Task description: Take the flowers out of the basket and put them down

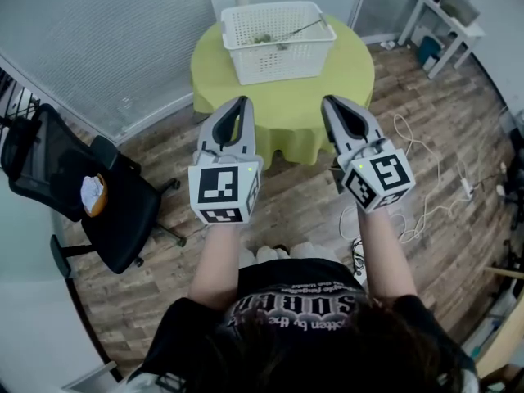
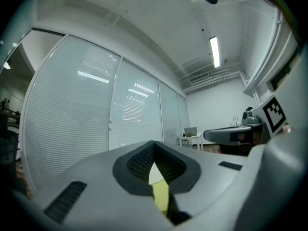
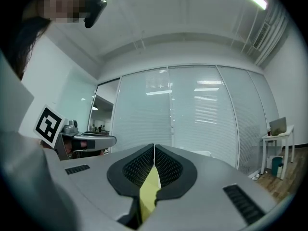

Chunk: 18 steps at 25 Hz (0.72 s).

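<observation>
The flowers (image 1: 281, 36) lie inside the white basket (image 1: 277, 65), which stands on the round table (image 1: 327, 97) with its yellow-green cloth. Their thin stem runs slantwise, the bare end toward the basket's far right corner and the bushier end near the basket's middle. Short of the basket, the left gripper (image 1: 242, 100) and the right gripper (image 1: 329, 100) are level and side by side, pointing toward it. Each has its jaws pressed together on nothing.

The basket (image 1: 278, 39) is white plastic lattice. The flowers (image 1: 274, 38) in it seem dry and stalky, though they are too small to be sure. A matt yellow-green tablecloth (image 1: 286, 113) hangs over wood-plank floor (image 1: 295, 211). The left gripper (image 1: 240, 102) and right gripper (image 1: 330, 102) have smooth matt grey plastic shells and black, finely ribbed pads (image 3: 137, 167)
</observation>
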Each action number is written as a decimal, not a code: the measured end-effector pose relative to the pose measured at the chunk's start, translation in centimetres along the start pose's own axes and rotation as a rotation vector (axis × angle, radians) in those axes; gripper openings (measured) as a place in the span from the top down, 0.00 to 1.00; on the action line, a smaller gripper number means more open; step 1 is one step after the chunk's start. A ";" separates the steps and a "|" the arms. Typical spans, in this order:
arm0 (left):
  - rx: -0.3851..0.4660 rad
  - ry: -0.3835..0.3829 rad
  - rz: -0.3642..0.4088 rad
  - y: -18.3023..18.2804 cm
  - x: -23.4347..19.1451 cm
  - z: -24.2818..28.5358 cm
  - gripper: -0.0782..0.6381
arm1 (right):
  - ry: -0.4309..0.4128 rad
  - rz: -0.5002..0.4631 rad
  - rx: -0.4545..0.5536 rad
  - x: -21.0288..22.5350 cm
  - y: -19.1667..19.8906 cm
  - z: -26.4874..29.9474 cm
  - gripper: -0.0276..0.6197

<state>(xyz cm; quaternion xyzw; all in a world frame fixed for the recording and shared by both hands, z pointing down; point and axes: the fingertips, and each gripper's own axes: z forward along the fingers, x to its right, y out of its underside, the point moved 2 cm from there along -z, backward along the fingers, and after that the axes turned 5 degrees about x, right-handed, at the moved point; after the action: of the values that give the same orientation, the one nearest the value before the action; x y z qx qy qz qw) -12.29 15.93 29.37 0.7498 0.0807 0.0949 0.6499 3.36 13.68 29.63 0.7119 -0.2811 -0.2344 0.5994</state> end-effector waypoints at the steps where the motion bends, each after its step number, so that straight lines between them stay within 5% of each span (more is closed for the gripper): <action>1: -0.005 0.002 -0.004 0.2 0.0 0.1 0.89 | -0.001 0.000 -0.001 0.1 0.0 0.1 0.91; 18: -0.012 -0.021 -0.035 1.2 -2.6 5.4 0.89 | -0.049 0.011 -0.028 4.6 1.3 5.4 0.91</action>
<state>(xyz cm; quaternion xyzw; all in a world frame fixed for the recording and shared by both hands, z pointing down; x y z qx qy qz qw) -13.47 9.92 29.72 0.7454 0.0864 0.0761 0.6566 2.99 6.47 30.03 0.6958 -0.2962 -0.2527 0.6035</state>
